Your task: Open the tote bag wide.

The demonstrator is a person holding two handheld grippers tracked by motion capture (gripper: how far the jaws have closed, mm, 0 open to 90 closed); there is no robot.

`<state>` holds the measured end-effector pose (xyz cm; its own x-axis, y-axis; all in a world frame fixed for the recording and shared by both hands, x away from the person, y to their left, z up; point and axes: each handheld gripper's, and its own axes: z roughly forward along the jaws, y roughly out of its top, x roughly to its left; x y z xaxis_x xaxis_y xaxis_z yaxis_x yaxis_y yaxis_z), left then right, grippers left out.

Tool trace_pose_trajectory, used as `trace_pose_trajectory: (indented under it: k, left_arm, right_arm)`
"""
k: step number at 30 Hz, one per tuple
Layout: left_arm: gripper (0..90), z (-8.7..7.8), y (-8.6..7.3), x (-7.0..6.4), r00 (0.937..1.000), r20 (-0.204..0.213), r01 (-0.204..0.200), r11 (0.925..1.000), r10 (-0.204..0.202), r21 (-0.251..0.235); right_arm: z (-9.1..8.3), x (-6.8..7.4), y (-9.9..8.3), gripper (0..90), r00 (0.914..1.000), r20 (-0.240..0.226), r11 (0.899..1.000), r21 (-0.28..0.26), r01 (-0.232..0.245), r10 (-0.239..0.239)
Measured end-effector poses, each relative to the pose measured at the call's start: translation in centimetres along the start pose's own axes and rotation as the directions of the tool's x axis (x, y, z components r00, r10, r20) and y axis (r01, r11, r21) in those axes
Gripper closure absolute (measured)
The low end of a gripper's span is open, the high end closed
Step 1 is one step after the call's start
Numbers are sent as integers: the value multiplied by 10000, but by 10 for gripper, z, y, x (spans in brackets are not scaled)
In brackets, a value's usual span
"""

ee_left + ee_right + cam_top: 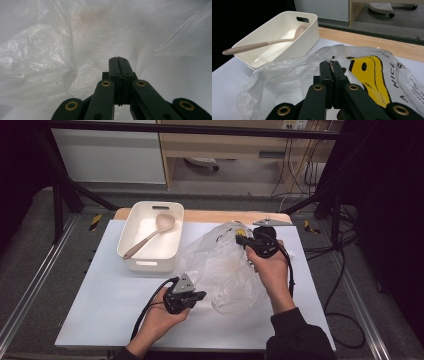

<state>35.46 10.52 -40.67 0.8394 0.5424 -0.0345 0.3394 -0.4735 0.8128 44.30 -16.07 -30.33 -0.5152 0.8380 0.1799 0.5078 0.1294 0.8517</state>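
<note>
The clear plastic bag (225,270) lies crumpled on the white counter (115,305), just right of the cream bin (131,236), stretched between the two hands.

The left tool (197,296) sits at the bag's near left edge. In the left gripper view its jaws are pressed fully together, no gap between the pads, with the film of the plastic bag (50,57) bunched right at and around their tips; whether a fold is actually pinched between them cannot be told, since the seam between the pads shows only black.

The right tool (240,240) is at the bag's far right end, near the printed part. In the right gripper view its jaws are likewise clenched flat against each other, and the bag's rim (332,50) rises directly behind their tips, beside the yellow print (367,72) (a smiley-like figure with black lettering). The film touches the jaw tips there, but a grip on it is not plainly visible.

A beige spoon (150,234) rests diagonally in the bin, handle over the near wall.
</note>
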Motion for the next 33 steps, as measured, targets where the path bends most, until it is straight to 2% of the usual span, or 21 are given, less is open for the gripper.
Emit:
trace_pose_trajectory:
  k: [3,8,10,14,18,22,24,28,31,33]
  left_arm:
    - [900,-13,6,-3,9996,96,277,9991,-274,-323]
    - [900,-34,21,-4,9993,-167,316,9981,-325,-533]
    - [858,-40,27,-2,9988,-393,281,9980,-303,-569]
    - [800,-47,34,5,9980,-505,340,9979,-368,-549]
    - [620,-49,40,12,9926,-1025,570,9952,-651,-799]
    - [433,-51,46,17,9839,-1517,769,9899,-947,-1189]
    - [376,-54,48,19,9799,-1655,894,9868,-1114,-1351]
    - [220,-59,53,27,9734,-1813,1161,9836,-1404,-1384]
    - [164,-64,58,34,9712,-1903,1148,9812,-1437,-1549]
    - [145,-67,60,38,9721,-1874,1108,9803,-1410,-1633]
  right_arm:
    - [5,1,-3,900,9999,-130,9999,121,93,-91]
    - [5,2,-3,900,9996,-254,9999,113,108,-105]
    - [6,3,-4,900,9994,-316,9999,130,109,-105]
    - [6,3,-6,900,9994,-309,9997,164,162,-157]
    - [6,2,-8,900,9992,-369,9997,195,136,-128]
    - [8,2,-11,900,9990,-429,9996,253,106,-95]
    - [8,2,-13,900,9991,-409,9994,308,163,-150]
    - [10,1,-17,900,9990,-449,9991,425,85,-66]
    - [12,-1,-20,900,9988,-499,9987,513,23,2]
    - [13,-3,-22,900,9989,-462,9985,543,61,-36]
